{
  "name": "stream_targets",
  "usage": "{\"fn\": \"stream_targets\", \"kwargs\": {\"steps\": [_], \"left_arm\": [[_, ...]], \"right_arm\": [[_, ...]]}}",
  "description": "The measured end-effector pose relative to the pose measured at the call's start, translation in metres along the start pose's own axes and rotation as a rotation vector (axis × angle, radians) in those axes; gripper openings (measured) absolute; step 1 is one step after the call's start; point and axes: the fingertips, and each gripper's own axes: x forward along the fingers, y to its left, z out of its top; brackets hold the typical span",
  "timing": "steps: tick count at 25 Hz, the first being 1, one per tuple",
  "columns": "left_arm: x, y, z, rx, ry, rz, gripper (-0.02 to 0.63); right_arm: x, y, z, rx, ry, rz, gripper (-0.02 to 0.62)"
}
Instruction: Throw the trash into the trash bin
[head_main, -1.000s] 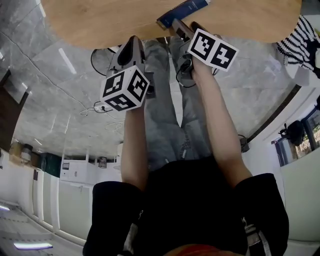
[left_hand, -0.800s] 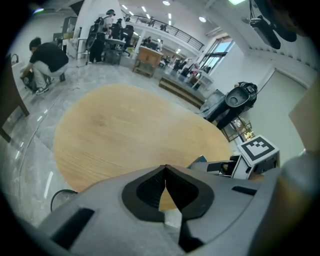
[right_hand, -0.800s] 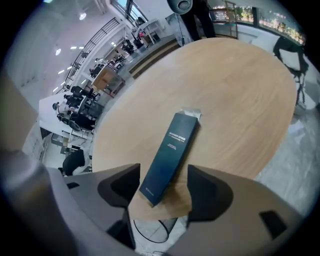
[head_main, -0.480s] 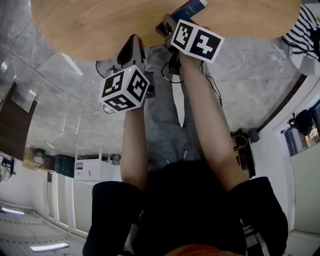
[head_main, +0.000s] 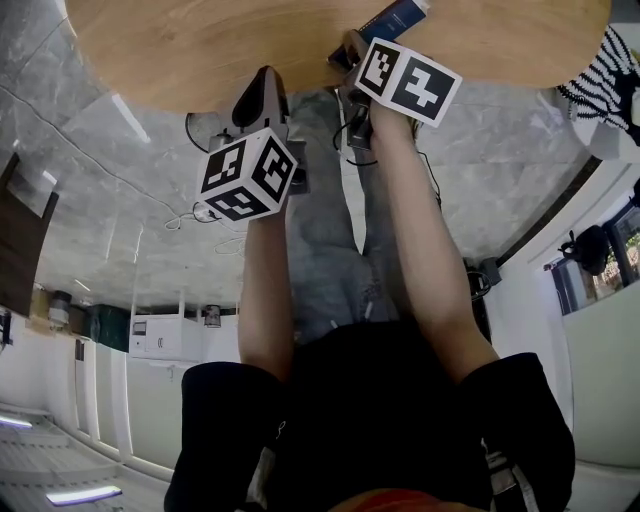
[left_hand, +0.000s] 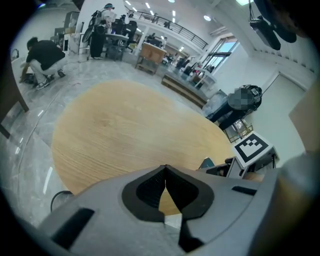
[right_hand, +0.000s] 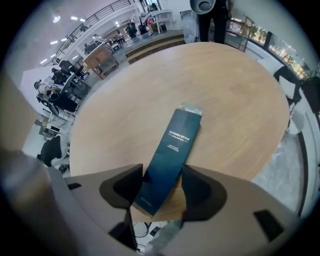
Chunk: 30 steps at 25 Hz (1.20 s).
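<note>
A long dark blue packet (right_hand: 170, 155) lies flat on the round wooden table (right_hand: 225, 90), its near end sticking out over the table's edge. My right gripper (right_hand: 161, 176) is open, one jaw on each side of that near end, the left jaw close against the packet's edge. In the head view the packet (head_main: 393, 17) shows at the top, just beyond the right gripper (head_main: 350, 52). My left gripper (head_main: 262, 88) is held at the table's edge (head_main: 200, 50), shut and empty (left_hand: 165, 172). No trash bin is in view.
A striped cloth (head_main: 600, 75) hangs at the right. Cables (head_main: 215, 210) lie on the grey marble floor under the table. A person (left_hand: 42, 55) crouches far off beyond the table. The right gripper's marker cube (left_hand: 251, 147) shows to the left gripper's right.
My right gripper has moved forward to the table's edge and now straddles the packet's near end. The left gripper has stayed where it was.
</note>
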Motion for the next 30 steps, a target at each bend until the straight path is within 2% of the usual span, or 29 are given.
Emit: {"fn": "stream_targets", "kwargs": {"steps": [4,8,13,18,26,30], "left_arm": [[-0.009,0.015,-0.003,-0.030,-0.018,0.017,0.009],[-0.024,0.034,-0.015,-0.081,-0.053,0.043,0.009],[-0.044,0.058,-0.039,-0.186,-0.112,0.096,0.009],[-0.072,0.085,-0.074,-0.289,-0.169,0.167,0.009],[-0.117,0.127,-0.133,-0.462,-0.274,0.268,0.009],[-0.134,0.141,-0.169,-0.563,-0.338,0.311,0.009]], "right_arm": [[-0.006,-0.001,-0.002,-0.018,-0.007,0.009,0.225],[-0.015,0.017,-0.013,-0.112,-0.013,0.060,0.218],[-0.017,0.049,-0.031,-0.328,0.008,0.128,0.213],[-0.017,0.084,-0.065,-0.514,0.047,0.210,0.212],[-0.012,0.135,-0.141,-0.819,0.141,0.328,0.210],[-0.007,0.151,-0.189,-0.995,0.234,0.394,0.210]]}}
